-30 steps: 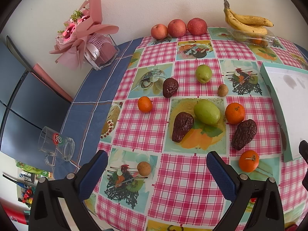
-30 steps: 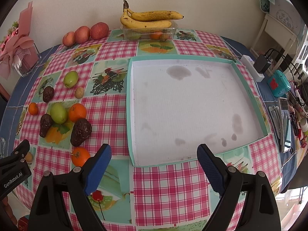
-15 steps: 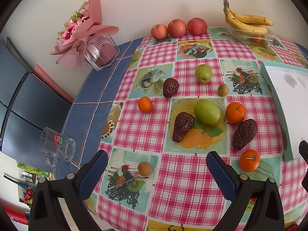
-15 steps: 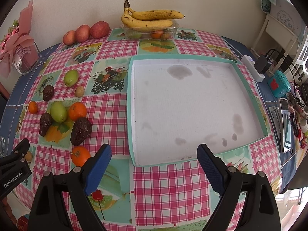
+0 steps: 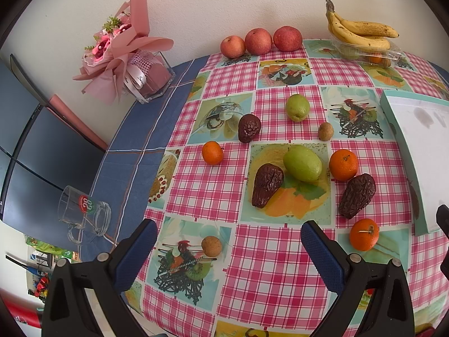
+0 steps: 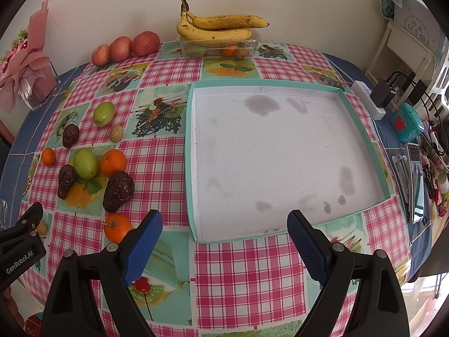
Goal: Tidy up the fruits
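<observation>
Loose fruit lies on the checked tablecloth: three oranges (image 5: 343, 164), (image 5: 212, 152), (image 5: 364, 234), two green fruits (image 5: 302, 163), (image 5: 297, 107), three dark wrinkled avocados (image 5: 266, 184), (image 5: 357, 195), (image 5: 249, 131), and two small brown fruits (image 5: 211, 245), (image 5: 325, 131). An empty teal-rimmed white tray (image 6: 362, 129) sits to their right. My left gripper (image 5: 227, 244) is open above the table's near edge, short of the fruit. Before the tray's near rim my right gripper (image 6: 224, 236) hangs open, holding nothing.
Three red apples (image 5: 258, 41) line the wall. Bananas (image 6: 221, 26) rest on a clear plastic box (image 6: 219, 47) of fruit at the back. A pink bouquet (image 5: 126, 50) and a glass mug (image 5: 84, 213) stand left. Chargers, a phone and clutter (image 6: 415, 151) crowd the right edge.
Both views have shifted only slightly; the fruit, the tray and both open grippers stay as they were.
</observation>
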